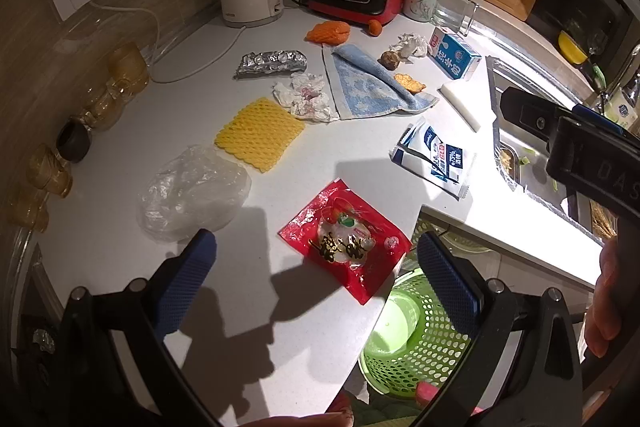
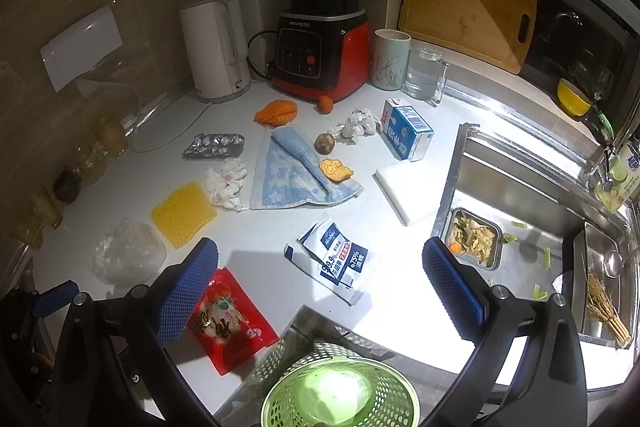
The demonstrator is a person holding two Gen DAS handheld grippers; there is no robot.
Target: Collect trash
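White counter [image 1: 120, 259] fills the left wrist view, littered with trash. Left gripper [image 1: 316, 277] is spread wide and holds nothing; the red packet [image 1: 346, 237] lies flat between its fingers, at the counter edge. Green basket [image 1: 404, 335] stands below that edge, just beside the packet. Recommended: lower the fingers to straddle the packet's short width, pinch, lift clear, then release over the basket. A flat film packet resists pinching; sliding it slightly past the edge likely helps. Clear bag [image 1: 192, 191] and yellow foam net [image 1: 258, 135] lie near the left finger; avoid snagging them.

Right wrist view: right gripper [image 2: 320, 289] is also spread and empty, above the wipes packet [image 2: 340, 267]. Sink [image 2: 520, 187] to the right holds a food tin [image 2: 474, 241]. Towel [image 2: 296, 175], milk carton [image 2: 408, 129] and tissue [image 2: 226, 183] lie farther back, well apart from both grippers.
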